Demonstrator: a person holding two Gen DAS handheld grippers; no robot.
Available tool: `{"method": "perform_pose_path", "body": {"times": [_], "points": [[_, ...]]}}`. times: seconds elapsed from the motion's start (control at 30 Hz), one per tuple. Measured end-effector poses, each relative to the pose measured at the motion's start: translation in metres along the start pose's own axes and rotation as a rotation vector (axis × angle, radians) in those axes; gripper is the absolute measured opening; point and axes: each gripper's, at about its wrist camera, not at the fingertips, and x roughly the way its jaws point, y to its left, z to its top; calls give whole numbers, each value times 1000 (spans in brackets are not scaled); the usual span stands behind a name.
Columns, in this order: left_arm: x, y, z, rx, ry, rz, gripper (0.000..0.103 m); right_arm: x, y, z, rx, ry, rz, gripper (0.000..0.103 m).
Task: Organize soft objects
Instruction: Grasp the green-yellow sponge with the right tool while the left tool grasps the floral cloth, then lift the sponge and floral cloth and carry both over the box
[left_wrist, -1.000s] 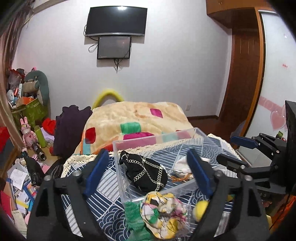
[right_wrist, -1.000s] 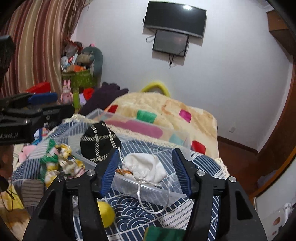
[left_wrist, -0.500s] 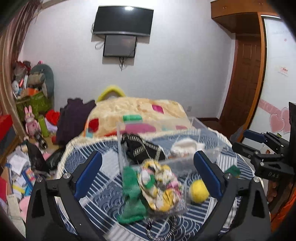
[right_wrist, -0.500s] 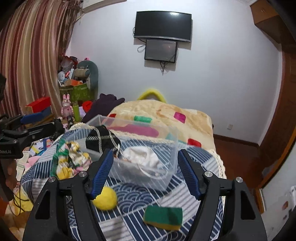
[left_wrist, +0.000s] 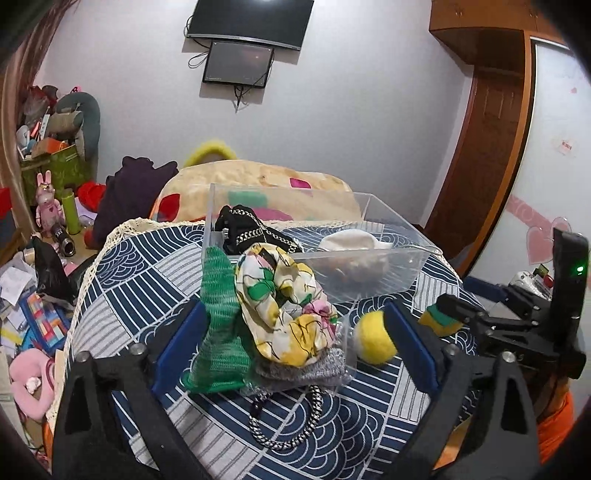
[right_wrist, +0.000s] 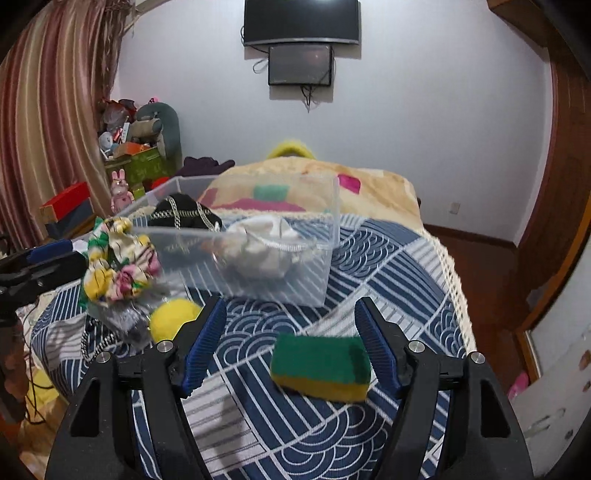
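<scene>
Both jaws standing wide and empty, left gripper (left_wrist: 293, 345) closing around floral cloth (left_wrist: 284, 306), right gripper (right_wrist: 291, 345) straddling sponge (right_wrist: 320, 365); risk: left jaws snagging the green mesh (left_wrist: 219, 325) beside it.

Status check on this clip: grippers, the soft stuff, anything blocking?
Left gripper open, jaws just narrowing around floral cloth. Right gripper open over sponge, nothing gripped. Clear bin behind; yellow ball loose alongside.

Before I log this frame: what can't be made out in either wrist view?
- Clear bin, left wrist view: the floral cloth covers its near corner.
- Black pouch, right wrist view: bin wall blurs its lower half.
- White cloth, right wrist view: blurred, shape unclear.
- Yellow ball, right wrist view: right gripper finger hides one side.
</scene>
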Motion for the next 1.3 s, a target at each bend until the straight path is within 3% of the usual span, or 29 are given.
{"method": "perform_pose_path", "body": {"times": [0.1,0.33,0.53,0.7,0.77,1.03,1.1,1.17,1.3], "points": [[5,-2,-4,7,30,-6,79,4,-6,-7,15,20,4,69],[22,1,-11,-12,76,23,78,11,-16,-16,47,46,13,69],[35,4,-14,-65,127,-5,77,13,-20,-19,51,40,6,69],[37,7,-15,-75,133,-6,42,8,-22,-21,38,29,-44,69],[36,9,-14,-84,131,-7,34,7,-26,-21,56,32,-40,69],[27,11,-10,-83,101,-17,17,10,-39,-26,80,47,-87,69],[23,8,-9,-70,85,-16,15,11,-41,-27,88,46,-93,63],[17,5,-6,-53,65,-12,14,13,-43,-26,99,43,-109,48],[7,-3,-2,-16,29,-8,13,7,-51,-24,128,22,-90,37]]}}
